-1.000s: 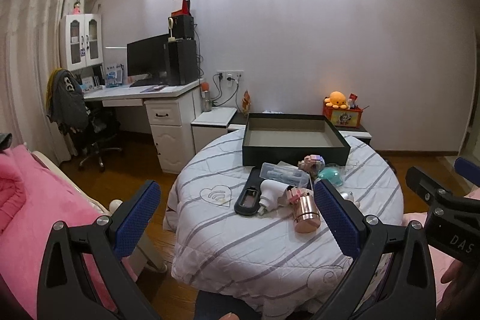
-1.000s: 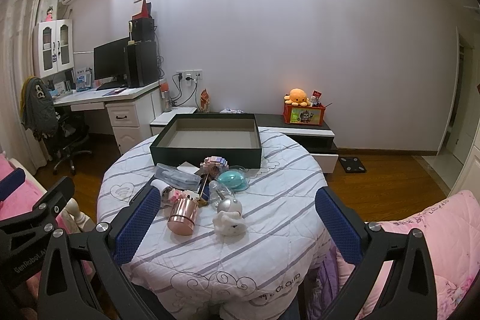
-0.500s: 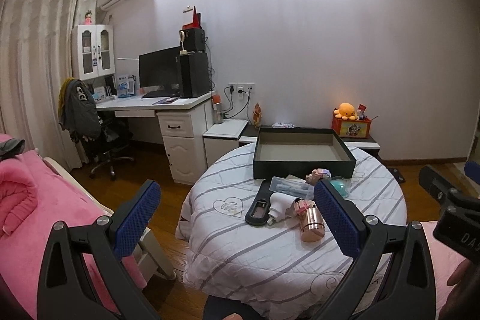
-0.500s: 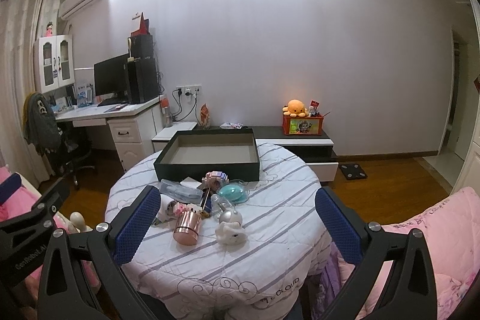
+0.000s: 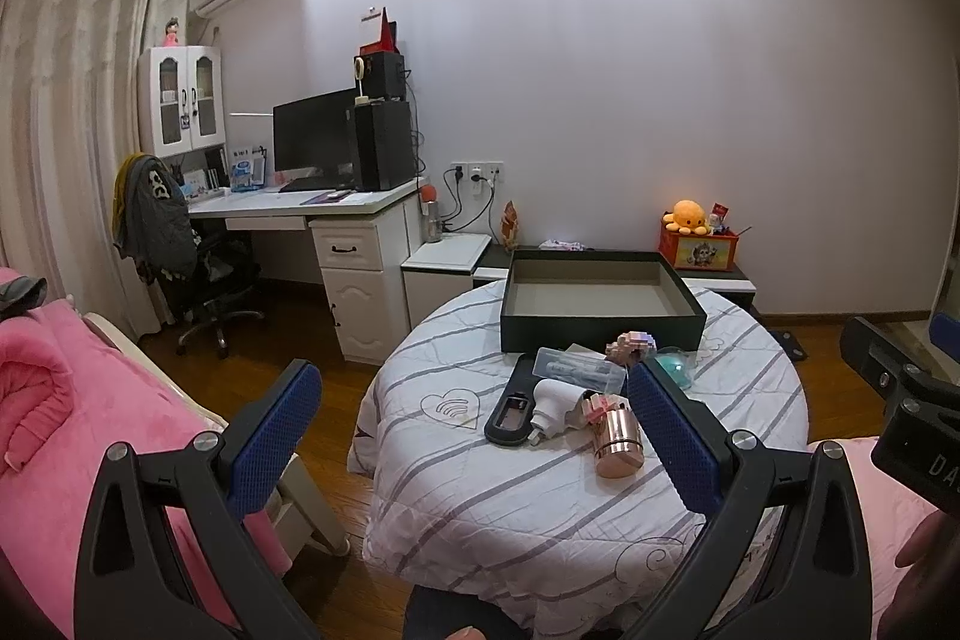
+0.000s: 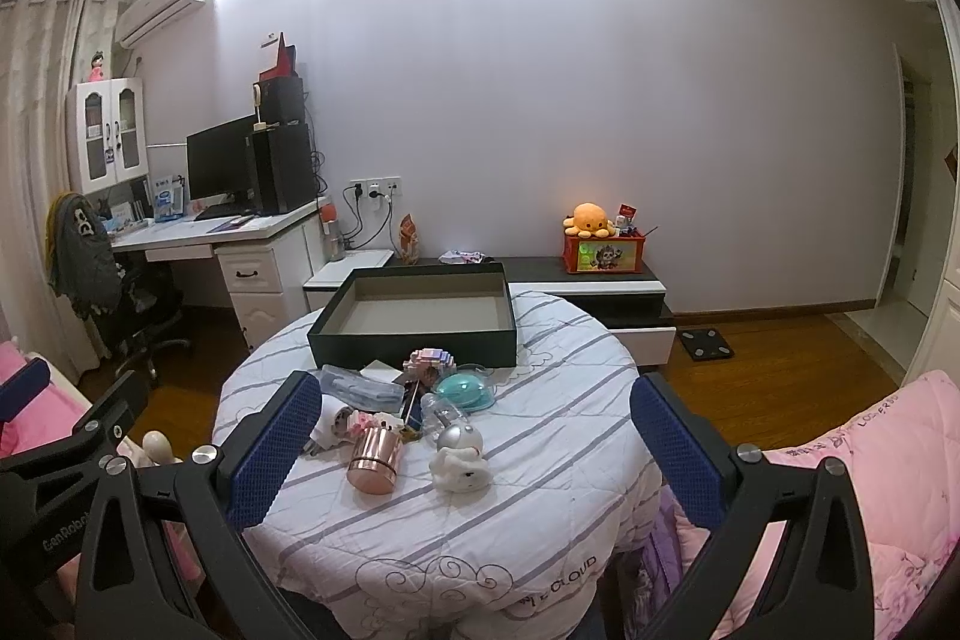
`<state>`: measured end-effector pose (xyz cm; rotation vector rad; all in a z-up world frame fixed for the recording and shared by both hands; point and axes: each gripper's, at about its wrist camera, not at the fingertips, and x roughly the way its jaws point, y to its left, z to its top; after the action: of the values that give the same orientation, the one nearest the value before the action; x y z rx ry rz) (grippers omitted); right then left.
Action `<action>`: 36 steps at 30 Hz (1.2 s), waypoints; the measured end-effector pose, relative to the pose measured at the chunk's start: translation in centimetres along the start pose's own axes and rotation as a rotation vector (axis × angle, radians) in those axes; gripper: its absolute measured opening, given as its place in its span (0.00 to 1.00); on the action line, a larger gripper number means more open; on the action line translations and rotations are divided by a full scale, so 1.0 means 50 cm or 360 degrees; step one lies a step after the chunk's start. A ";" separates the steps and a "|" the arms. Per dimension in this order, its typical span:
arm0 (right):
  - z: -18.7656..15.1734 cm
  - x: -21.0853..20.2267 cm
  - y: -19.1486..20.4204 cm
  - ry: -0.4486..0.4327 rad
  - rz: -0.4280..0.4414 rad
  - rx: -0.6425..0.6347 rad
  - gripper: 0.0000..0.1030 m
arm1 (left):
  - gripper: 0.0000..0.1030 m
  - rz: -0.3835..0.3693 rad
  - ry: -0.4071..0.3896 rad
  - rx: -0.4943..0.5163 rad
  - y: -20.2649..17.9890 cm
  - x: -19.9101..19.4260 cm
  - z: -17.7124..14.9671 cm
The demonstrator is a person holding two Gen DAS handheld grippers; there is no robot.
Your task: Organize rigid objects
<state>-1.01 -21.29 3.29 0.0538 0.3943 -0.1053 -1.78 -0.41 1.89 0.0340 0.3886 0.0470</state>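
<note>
A round table with a striped white cloth (image 6: 540,508) holds an empty dark open box (image 6: 420,334) at its far side; the box also shows in the left wrist view (image 5: 600,325). In front of it lies a pile: a rose-gold cup on its side (image 6: 373,459), a white figurine (image 6: 459,466), a teal dome (image 6: 463,388), a clear case (image 6: 360,391), a pink block toy (image 6: 429,361), a black flat device (image 5: 510,412). My left gripper (image 5: 474,442) and right gripper (image 6: 474,448) are both open, empty, held back from the table's near edge.
A pink bed (image 5: 60,400) lies at the left and pink bedding (image 6: 870,490) at the right. A white desk with monitor (image 5: 324,196) and office chair (image 5: 192,280) stand at the back left. A low cabinet with an orange plush (image 6: 591,220) stands behind the table.
Both grippers have drawn back and tilted up from the table; the table and objects appear smaller and lower. Nothing on the table has moved.
</note>
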 end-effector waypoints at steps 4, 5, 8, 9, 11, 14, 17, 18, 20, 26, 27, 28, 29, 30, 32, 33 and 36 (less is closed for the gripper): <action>0.000 0.000 0.001 0.0000 -0.0001 0.0001 1.00 | 1.00 -0.0005 0.0002 -0.0003 0.001 0.001 0.000; 0.001 -0.001 0.001 -0.0001 -0.0001 0.0001 1.00 | 1.00 -0.0007 0.0003 -0.0007 0.000 0.002 -0.002; 0.001 0.000 0.001 0.0001 0.0000 0.0000 1.00 | 1.00 -0.0007 0.0003 -0.0010 0.005 0.000 -0.007; 0.001 0.000 0.001 0.0001 0.0000 0.0001 1.00 | 1.00 -0.0007 0.0002 -0.0009 0.006 -0.001 -0.007; 0.000 0.000 0.002 0.0004 -0.0001 0.0000 1.00 | 1.00 -0.0009 0.0004 -0.0010 0.006 -0.001 -0.008; -0.002 0.000 0.004 0.0008 -0.0001 -0.0006 1.00 | 1.00 -0.0008 0.0009 -0.0014 0.009 0.001 -0.010; -0.003 0.003 0.004 0.0014 -0.0003 -0.0006 1.00 | 1.00 -0.0008 0.0014 -0.0016 0.011 0.002 -0.013; -0.003 0.006 0.003 0.0018 -0.0003 -0.0006 1.00 | 1.00 -0.0008 0.0019 -0.0017 0.011 0.003 -0.015; -0.002 0.009 0.000 0.0025 -0.0002 -0.0005 1.00 | 1.00 -0.0009 0.0031 -0.0021 0.013 0.006 -0.019; -0.004 0.020 0.001 0.0047 0.0007 -0.0011 1.00 | 1.00 -0.0005 0.0051 -0.0036 0.018 0.018 -0.018; -0.004 0.023 0.002 0.0051 0.0008 -0.0014 1.00 | 1.00 -0.0006 0.0054 -0.0038 0.019 0.019 -0.019; -0.005 0.025 0.003 0.0053 0.0007 -0.0016 1.00 | 1.00 -0.0003 0.0056 -0.0037 0.019 0.021 -0.019; -0.005 0.027 0.004 0.0057 0.0008 -0.0018 1.00 | 1.00 0.0000 0.0056 -0.0037 0.019 0.021 -0.017; -0.005 0.029 0.004 0.0059 0.0011 -0.0019 1.00 | 1.00 -0.0005 0.0057 -0.0038 0.019 0.022 -0.018; -0.006 0.033 0.007 0.0065 0.0016 -0.0024 1.00 | 1.00 -0.0001 0.0056 -0.0036 0.019 0.022 -0.017; -0.006 0.034 0.008 0.0066 0.0015 -0.0029 1.00 | 1.00 -0.0002 0.0056 -0.0036 0.019 0.023 -0.018; -0.014 0.049 0.007 0.0087 0.0014 -0.0040 1.00 | 1.00 -0.0004 0.0076 -0.0045 0.028 0.041 -0.027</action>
<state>1.04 -21.13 1.70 0.0334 0.4496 -0.0903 -0.46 1.13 -0.07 0.0042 0.4356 0.0507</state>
